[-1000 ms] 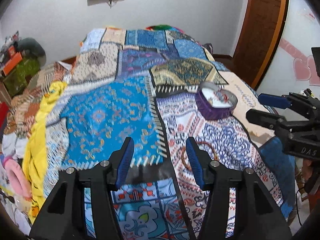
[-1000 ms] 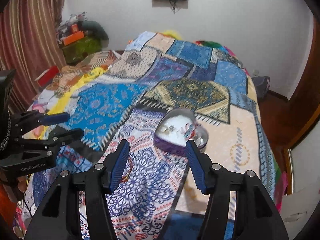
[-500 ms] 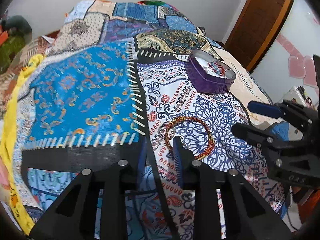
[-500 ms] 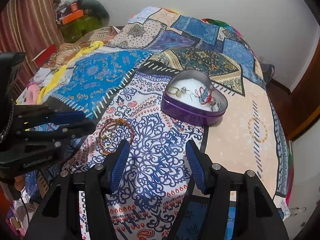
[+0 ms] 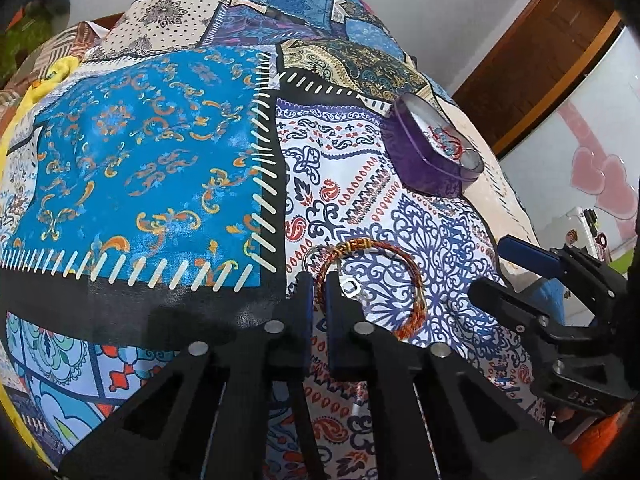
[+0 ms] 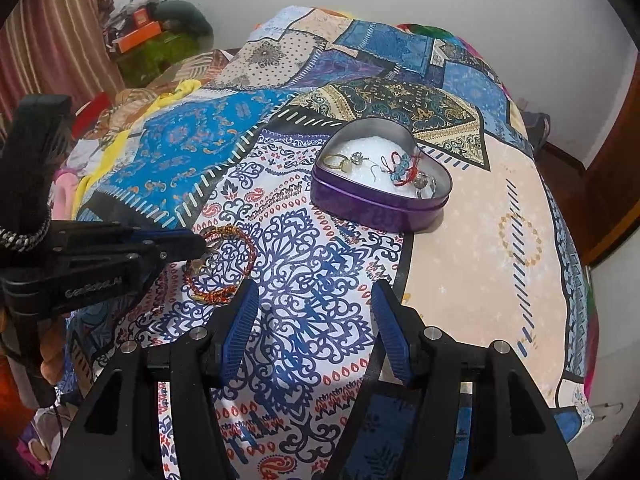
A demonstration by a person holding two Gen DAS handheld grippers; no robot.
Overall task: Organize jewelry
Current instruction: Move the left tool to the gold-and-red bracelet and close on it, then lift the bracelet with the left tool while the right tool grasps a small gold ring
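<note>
A red and gold thread bracelet [image 5: 404, 268] lies on the patterned bedspread [image 5: 140, 152]. My left gripper [image 5: 316, 284] is closed on its near left edge, and it also shows in the right wrist view [image 6: 200, 242] at the bracelet [image 6: 244, 240]. A small silver ring [image 5: 351, 286] lies inside the bracelet loop. A purple heart-shaped tin [image 6: 380, 204] holds several jewelry pieces on white padding; it also shows in the left wrist view [image 5: 424, 160]. My right gripper [image 6: 316, 304] is open and empty, low over the bedspread in front of the tin.
The bedspread [image 6: 480, 240] covers a bed that drops off at the right edge. Clutter and a green box [image 6: 156, 52] sit at the far left by a striped curtain [image 6: 52, 32]. A wooden door [image 5: 540, 56] stands at the right.
My left gripper moved down and forward to the bracelet and closed its fingers on the bracelet's edge. My right gripper lowered toward the bed and stayed open.
</note>
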